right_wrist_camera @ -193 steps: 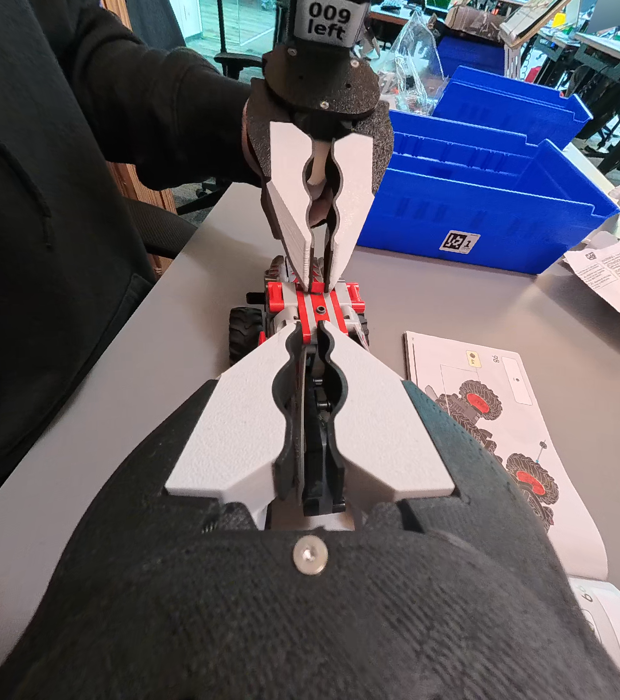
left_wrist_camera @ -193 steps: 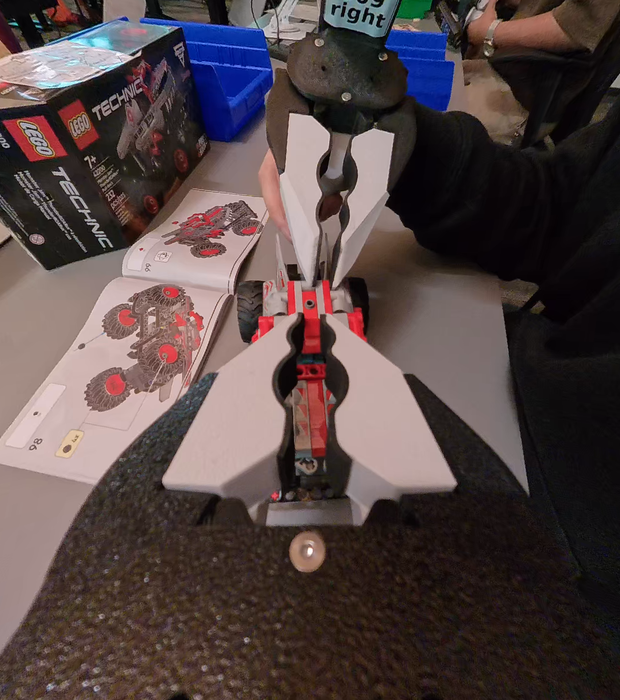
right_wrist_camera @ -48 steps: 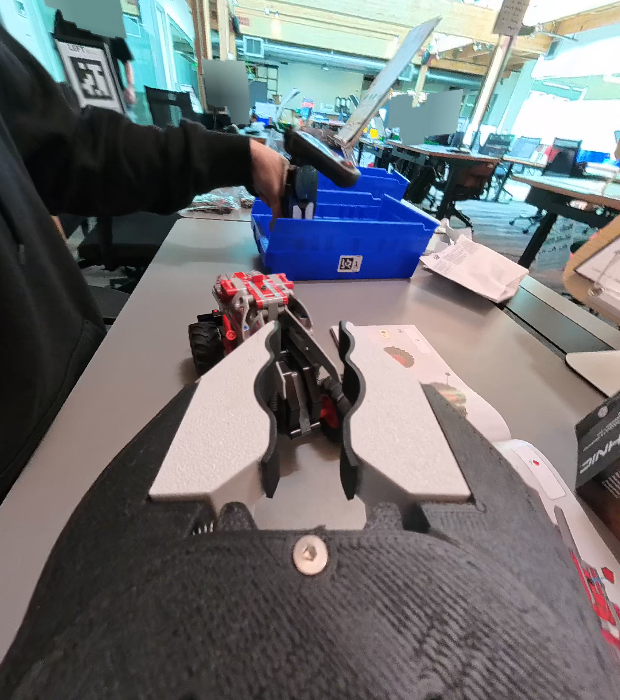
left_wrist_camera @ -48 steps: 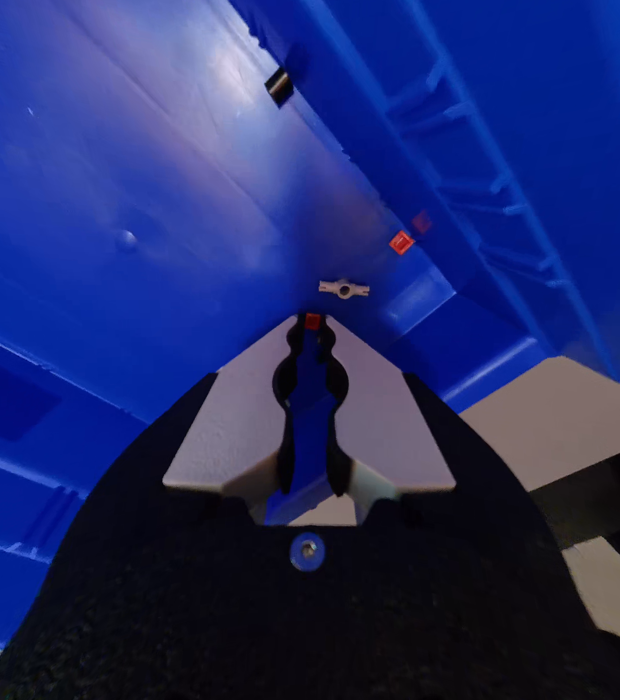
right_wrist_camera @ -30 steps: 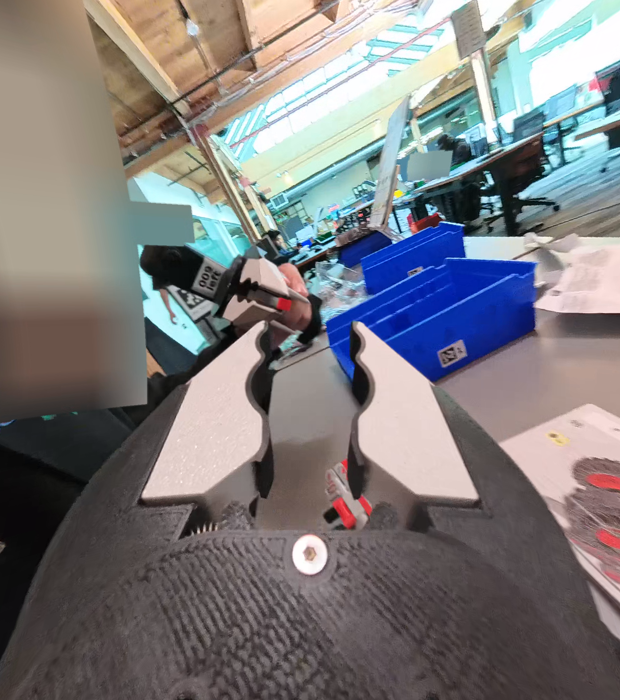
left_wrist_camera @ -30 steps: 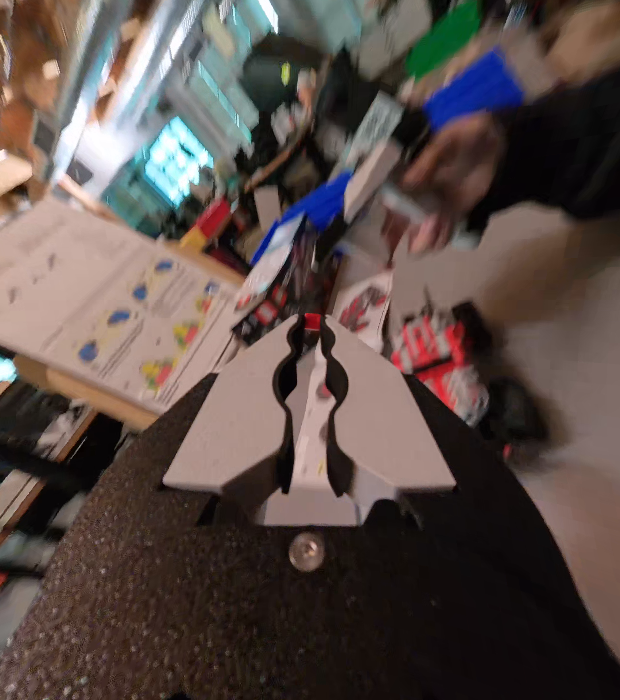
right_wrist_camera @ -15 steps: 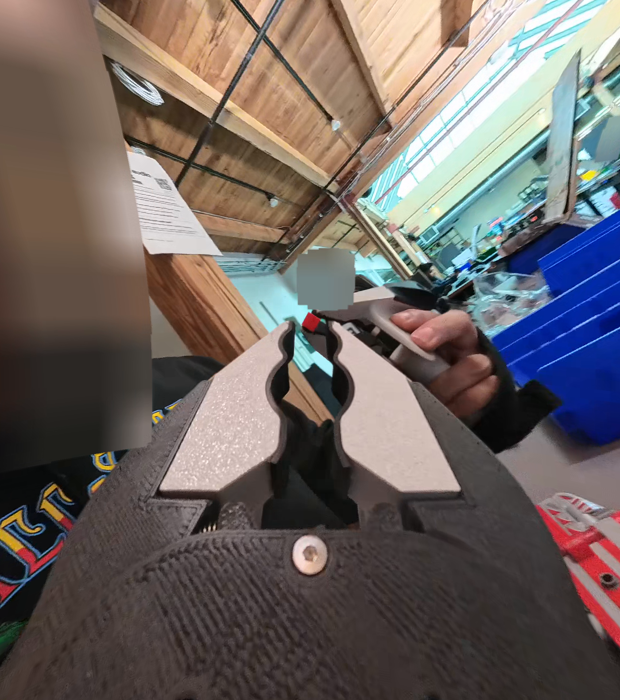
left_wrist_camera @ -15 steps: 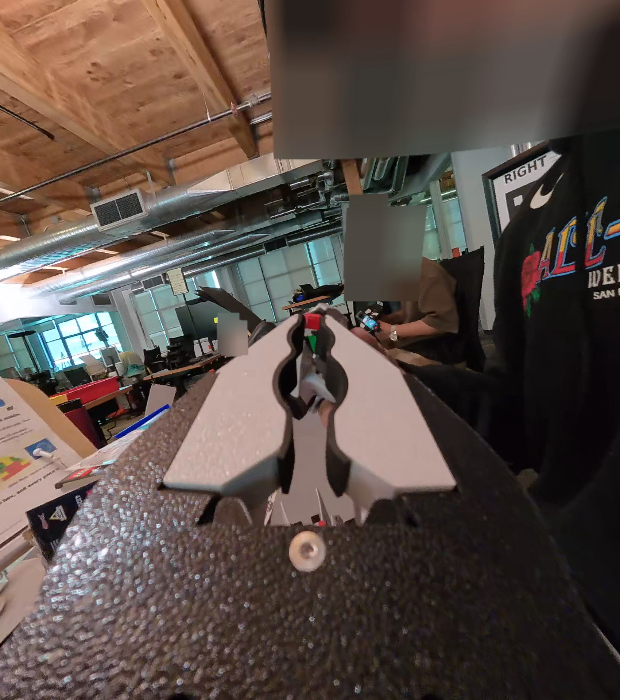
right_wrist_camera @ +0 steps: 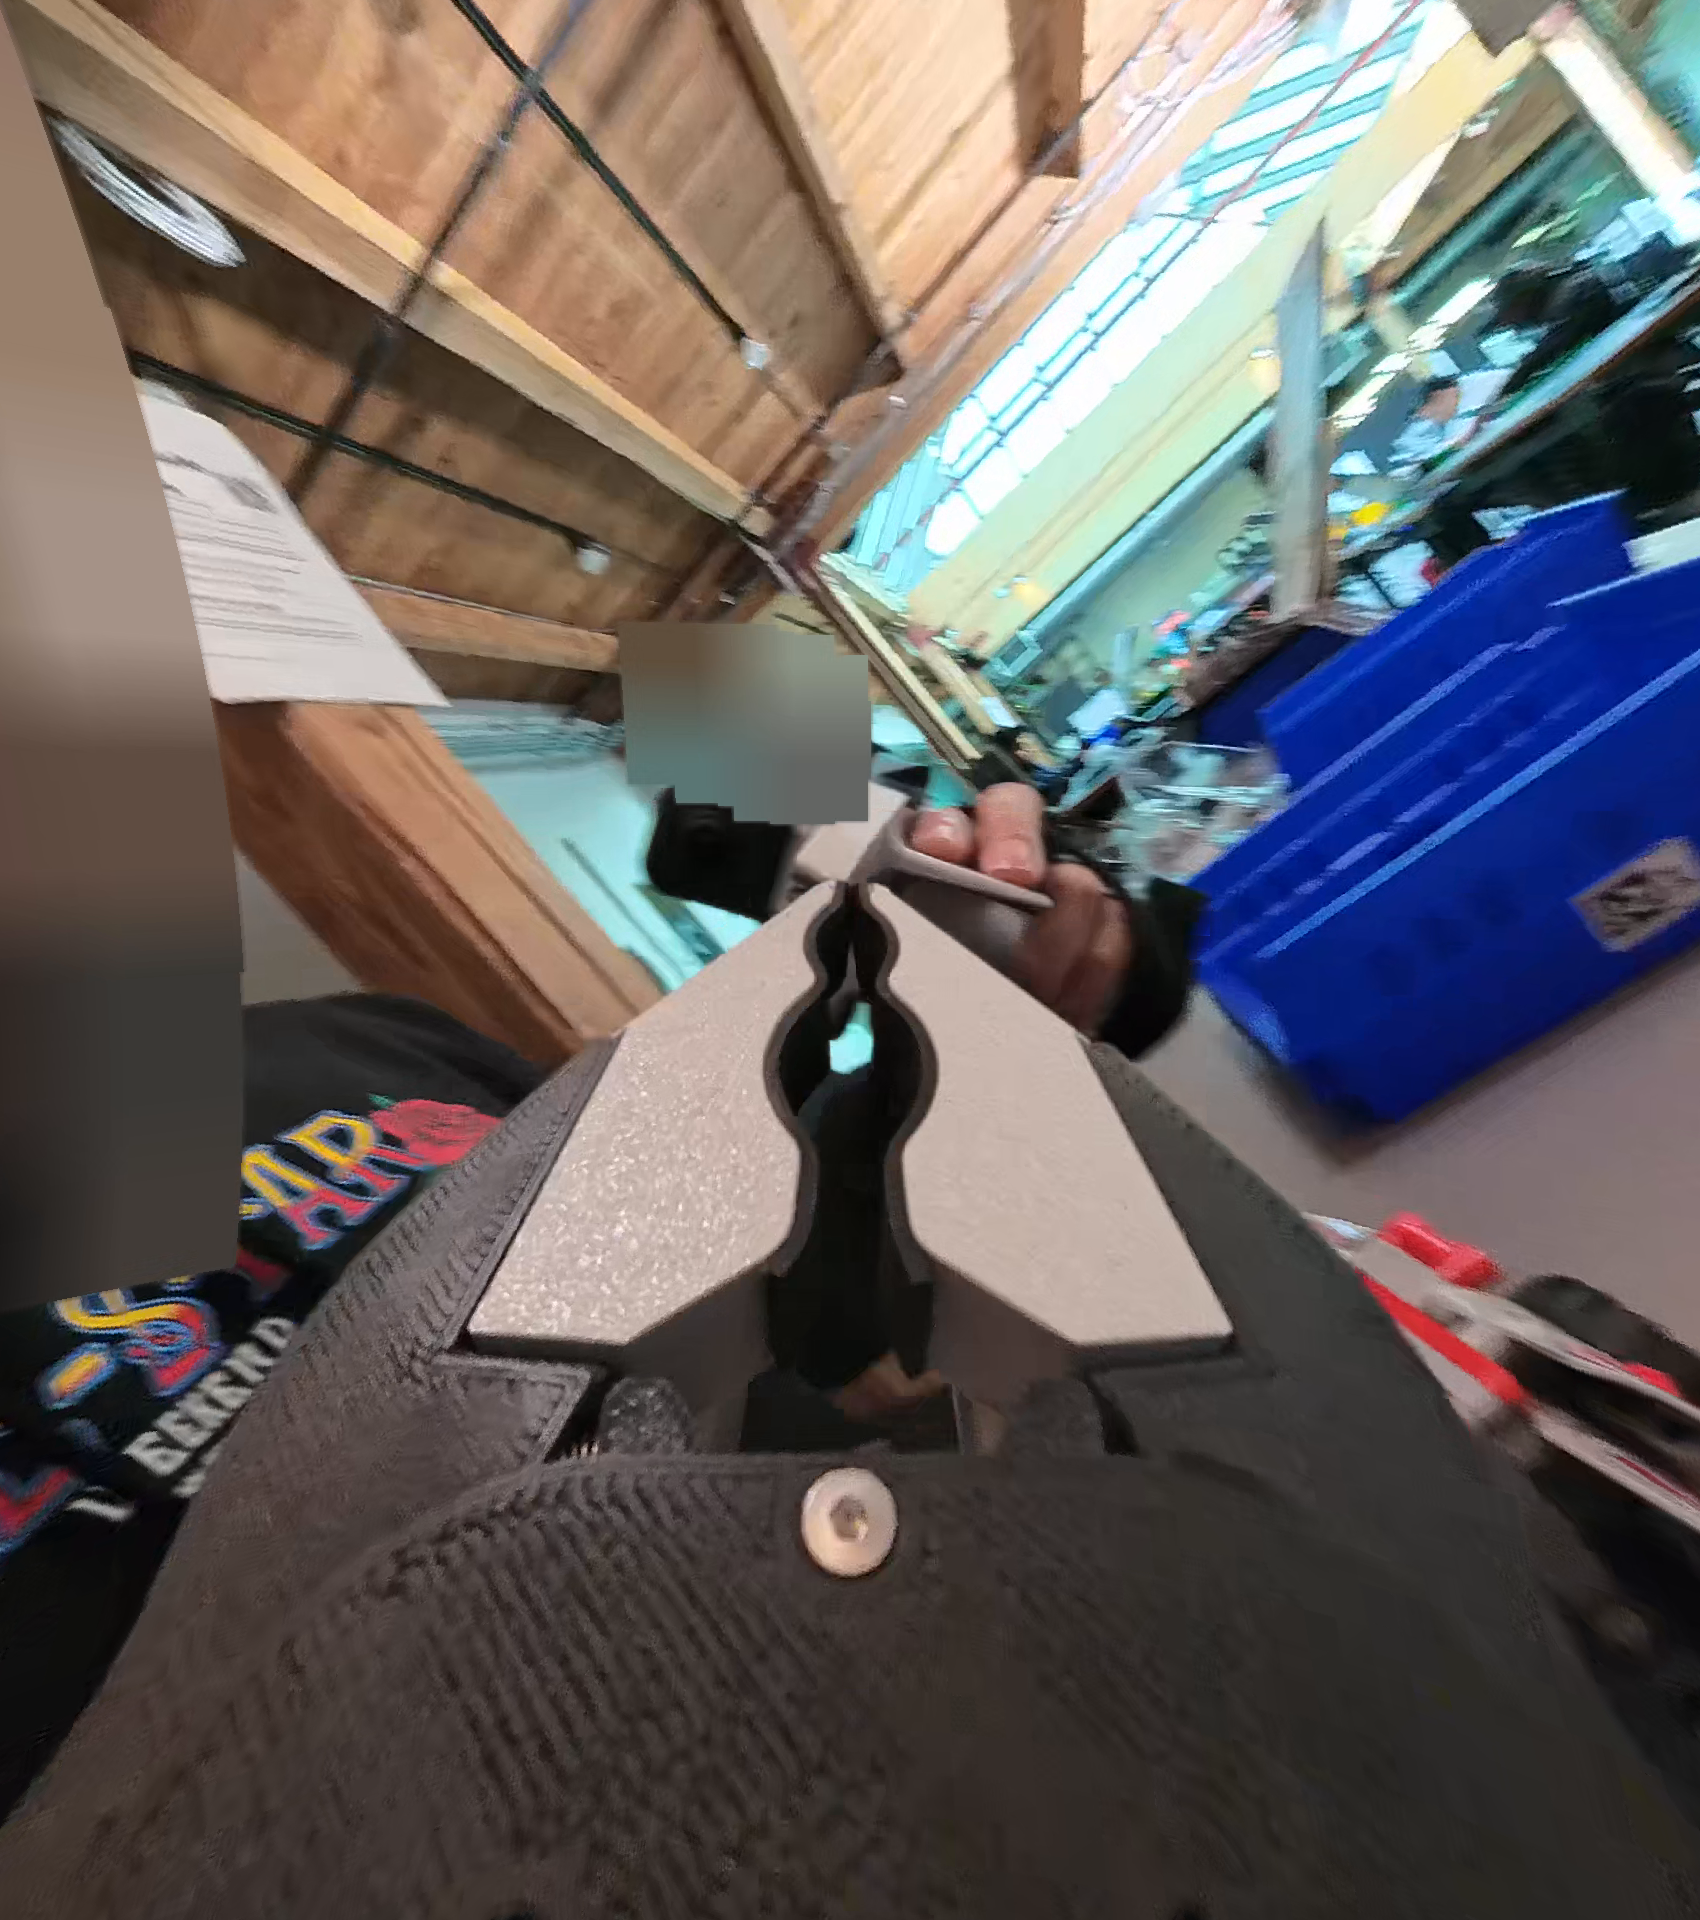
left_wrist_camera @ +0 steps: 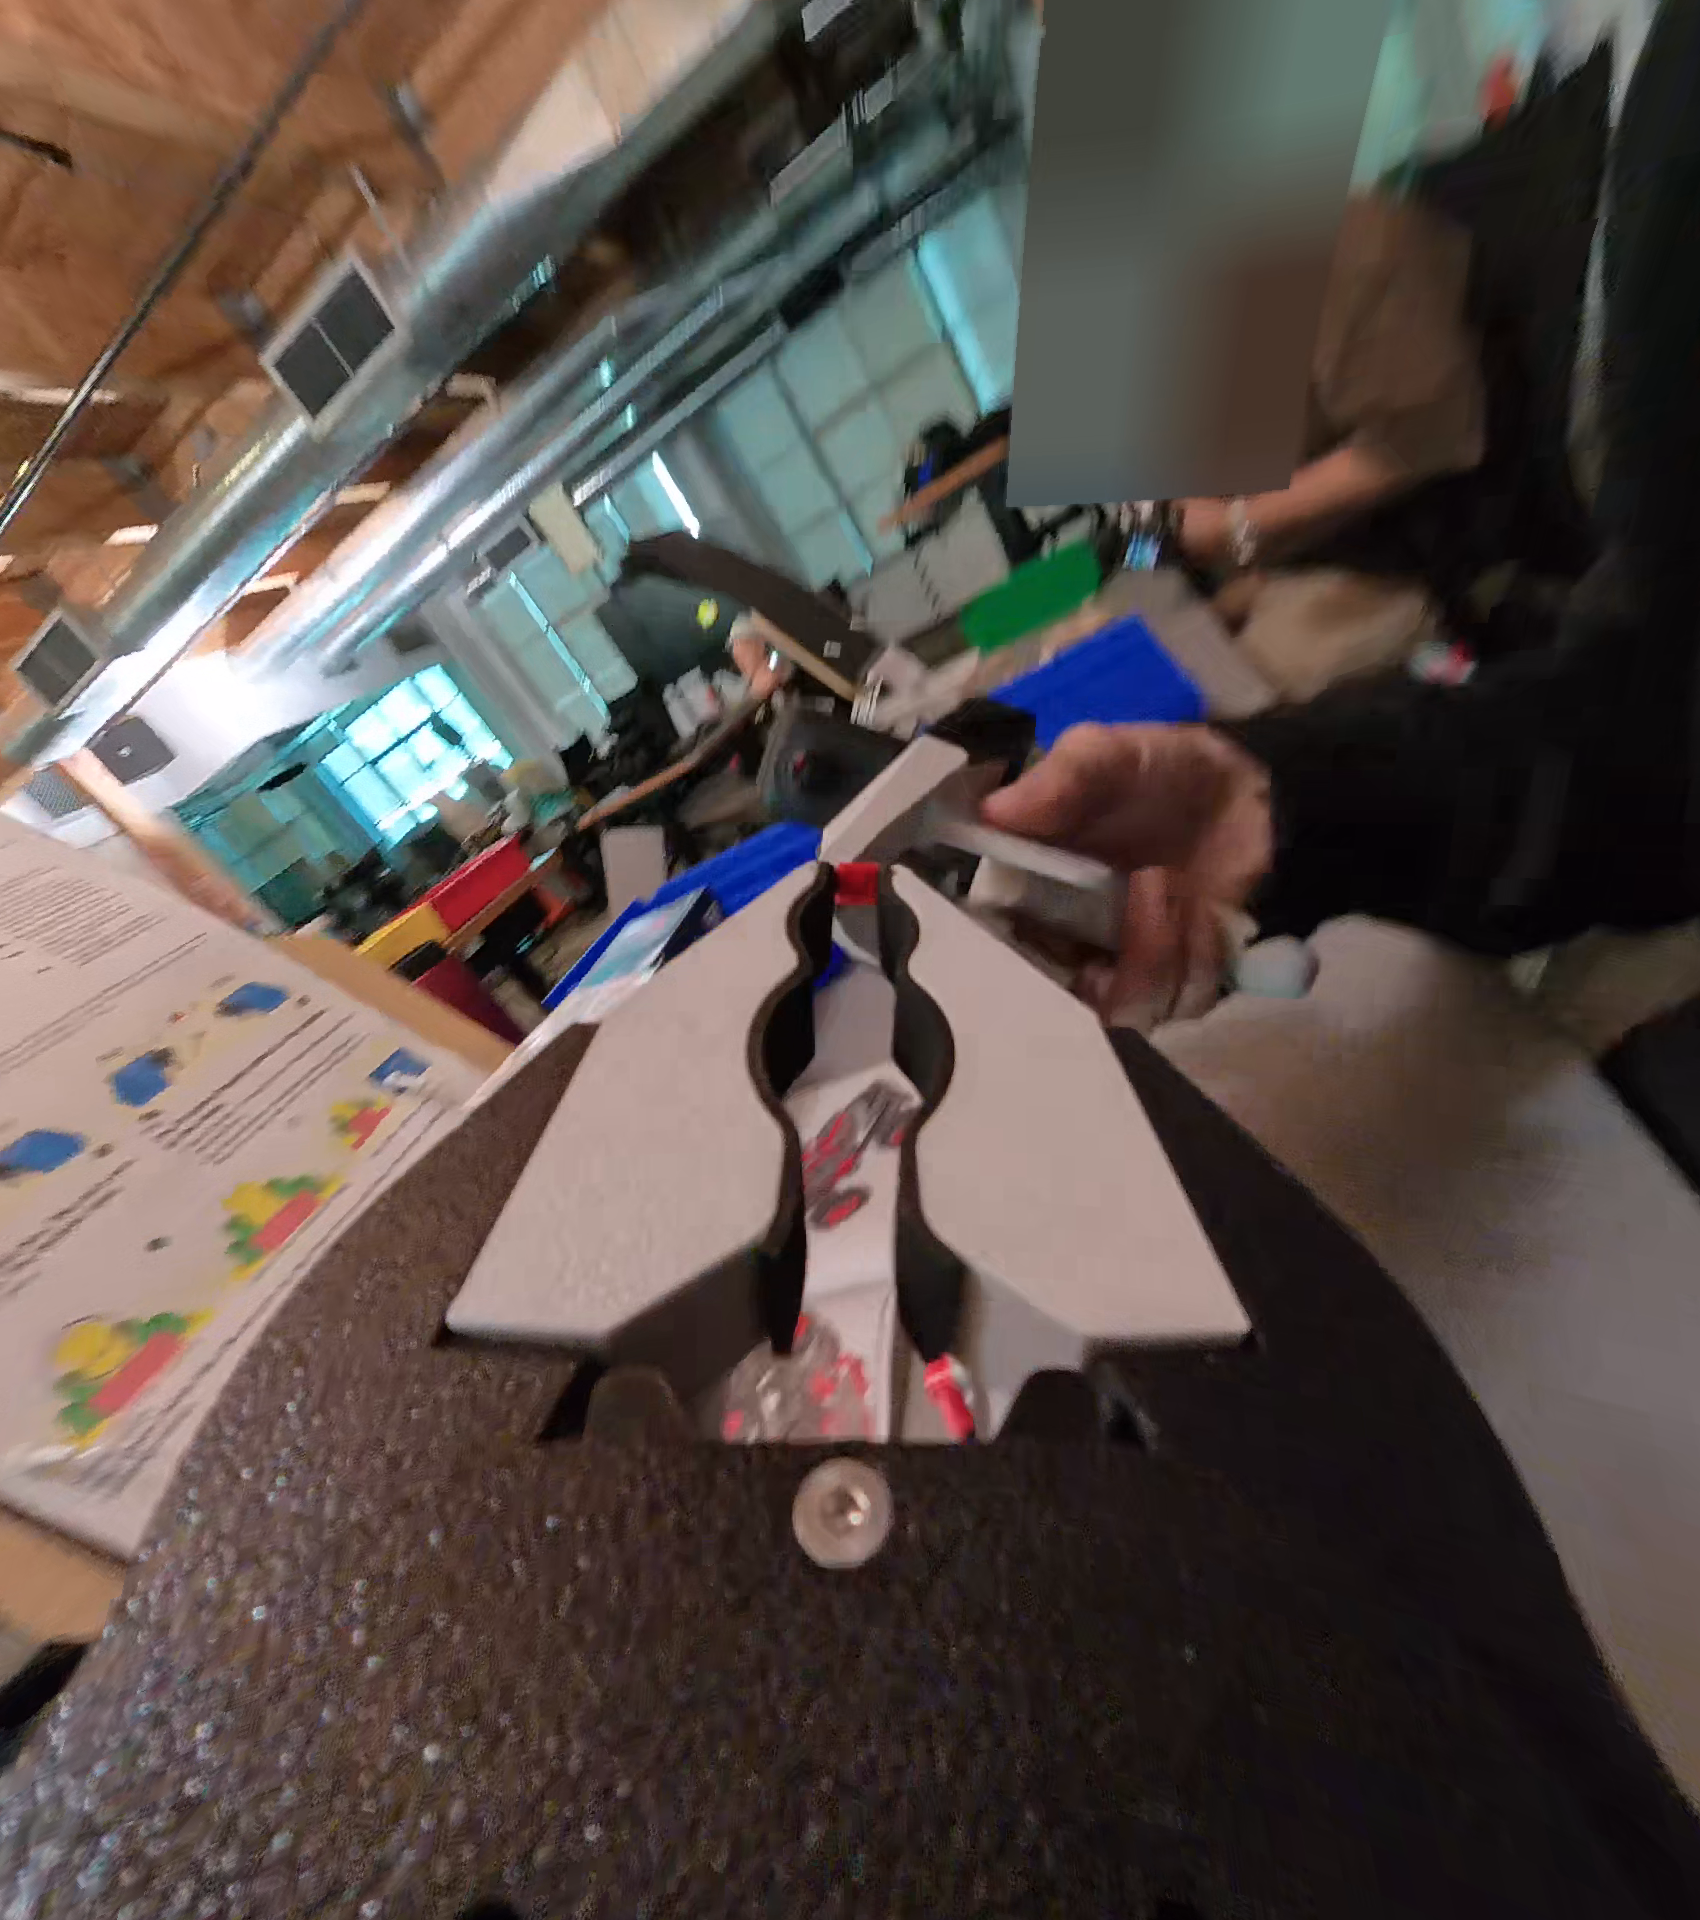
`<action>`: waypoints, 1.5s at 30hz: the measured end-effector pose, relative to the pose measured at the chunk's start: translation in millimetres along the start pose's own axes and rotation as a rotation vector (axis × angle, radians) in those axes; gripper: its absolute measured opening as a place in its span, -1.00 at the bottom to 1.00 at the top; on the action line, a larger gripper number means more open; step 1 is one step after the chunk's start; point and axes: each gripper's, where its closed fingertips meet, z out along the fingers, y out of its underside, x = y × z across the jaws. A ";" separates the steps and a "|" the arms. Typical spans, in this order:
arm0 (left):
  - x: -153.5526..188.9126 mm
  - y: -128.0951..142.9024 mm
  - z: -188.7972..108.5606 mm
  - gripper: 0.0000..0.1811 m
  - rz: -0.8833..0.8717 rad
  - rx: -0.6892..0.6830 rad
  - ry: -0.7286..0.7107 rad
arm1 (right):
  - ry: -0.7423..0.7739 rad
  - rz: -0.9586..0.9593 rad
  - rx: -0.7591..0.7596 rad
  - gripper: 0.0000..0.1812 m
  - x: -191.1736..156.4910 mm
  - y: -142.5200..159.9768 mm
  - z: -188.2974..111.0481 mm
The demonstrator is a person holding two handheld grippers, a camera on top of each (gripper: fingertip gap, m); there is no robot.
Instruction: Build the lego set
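Left gripper (left_wrist_camera: 854, 883) pinches a small red piece (left_wrist_camera: 856, 883) — its axis unclear; right gripper (right_wrist_camera: 851, 888) closed, tips together.

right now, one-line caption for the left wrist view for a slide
Left gripper pinches a small red lego piece at its tips, meeting the right gripper above the table.

The left hand-held gripper (left_wrist_camera: 854, 883) has two pale grey, wedge-shaped fingers (left_wrist_camera: 680, 1143) with wavy black inner edges, set in a black, pebbly-textured body with one silver screw (left_wrist_camera: 843, 1509) at 6 o'clock below them. The right hand-held gripper (right_wrist_camera: 848, 888) is alike: grey speckled fingers (right_wrist_camera: 1022, 1174), a ribbed black body, a silver screw (right_wrist_camera: 848, 1522). The person wears a black long-sleeved top; its sleeve (left_wrist_camera: 1428, 821) reaches the wrist, and its front (right_wrist_camera: 202, 1278) bears colourful lettering and a red rose.
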 end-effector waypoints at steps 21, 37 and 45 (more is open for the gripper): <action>8.0 34.2 15.8 -0.96 0.176 -0.178 -0.021 | 0.181 -0.168 -0.119 -1.00 21.9 11.2 -30.9; 29.3 54.6 54.1 -0.95 0.212 -0.290 0.033 | 0.380 -0.242 -0.047 -1.00 28.4 14.2 -80.3; 26.9 61.0 60.8 -0.96 0.206 -0.344 0.031 | 0.371 -0.257 -0.053 -1.00 33.2 11.9 -85.3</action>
